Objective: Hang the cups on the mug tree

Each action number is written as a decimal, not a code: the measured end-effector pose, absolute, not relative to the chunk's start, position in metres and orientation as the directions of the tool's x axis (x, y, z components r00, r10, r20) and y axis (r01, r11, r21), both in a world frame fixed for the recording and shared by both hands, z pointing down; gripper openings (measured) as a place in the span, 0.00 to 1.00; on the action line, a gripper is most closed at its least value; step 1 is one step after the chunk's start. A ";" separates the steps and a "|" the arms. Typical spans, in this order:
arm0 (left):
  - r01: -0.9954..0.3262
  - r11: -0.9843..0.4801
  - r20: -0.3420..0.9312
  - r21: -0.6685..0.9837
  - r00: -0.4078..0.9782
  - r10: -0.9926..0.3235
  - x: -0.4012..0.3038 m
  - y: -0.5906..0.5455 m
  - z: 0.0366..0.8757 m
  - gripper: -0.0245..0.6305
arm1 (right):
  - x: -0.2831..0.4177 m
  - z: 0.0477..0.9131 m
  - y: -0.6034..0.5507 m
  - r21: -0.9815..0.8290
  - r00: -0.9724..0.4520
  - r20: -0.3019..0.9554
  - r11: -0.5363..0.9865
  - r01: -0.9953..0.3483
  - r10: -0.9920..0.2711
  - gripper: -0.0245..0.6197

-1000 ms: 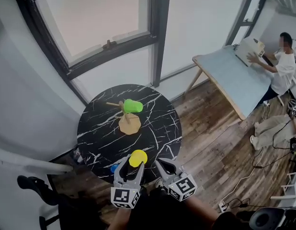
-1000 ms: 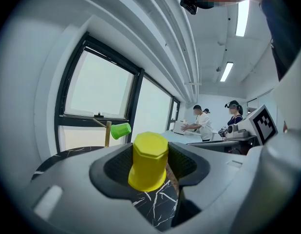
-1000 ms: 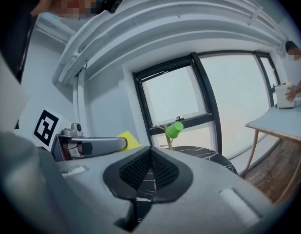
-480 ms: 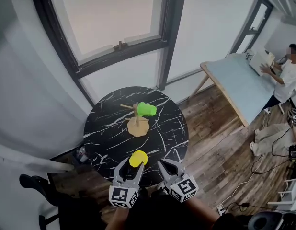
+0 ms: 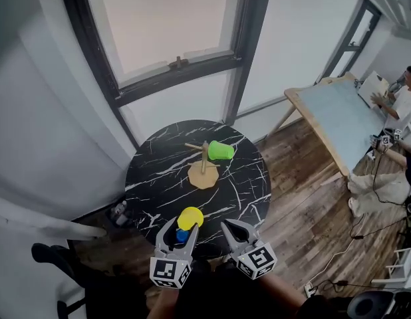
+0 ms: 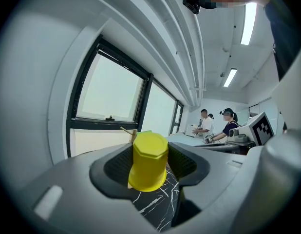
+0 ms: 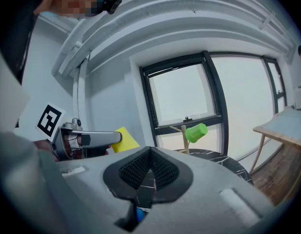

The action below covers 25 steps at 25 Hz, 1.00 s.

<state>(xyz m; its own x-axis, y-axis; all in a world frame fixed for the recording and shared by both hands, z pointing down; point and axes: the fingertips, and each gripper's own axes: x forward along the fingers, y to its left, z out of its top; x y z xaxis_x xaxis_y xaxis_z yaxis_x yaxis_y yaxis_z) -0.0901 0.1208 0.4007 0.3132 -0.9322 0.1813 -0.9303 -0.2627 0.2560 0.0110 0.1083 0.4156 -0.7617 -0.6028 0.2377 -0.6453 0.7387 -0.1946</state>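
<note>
One green cup (image 5: 221, 151) hangs on the mug tree (image 5: 204, 167) standing on the bench (image 5: 159, 185). The left claw (image 5: 181, 227) pinches the yellow cup (image 5: 190, 216) across its sides above the near edge, likely to carry it to a free peg. The right claw (image 5: 233, 229) is pressed together, empty.

Left gripper (image 5: 182, 226), mine: grey moulded two-jaw body, black meshed pads (image 6: 117, 164), white cube (image 5: 169, 272) bearing black square markers at the rear. Right gripper (image 5: 233, 228), mine: same grey build, matching cube (image 5: 257, 259).
</note>
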 end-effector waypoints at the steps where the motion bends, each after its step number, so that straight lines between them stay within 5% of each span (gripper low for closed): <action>1: -0.929 -0.262 0.179 0.259 0.313 -0.933 -0.097 0.122 0.401 0.38 | 0.006 0.416 0.111 -0.195 -0.760 0.240 0.736 -0.648 -0.605 0.04; 25: -0.908 -0.309 0.131 0.283 0.356 -0.925 -0.158 0.097 0.394 0.38 | -0.033 0.409 0.104 -0.174 -0.705 0.231 0.685 -0.708 -0.671 0.04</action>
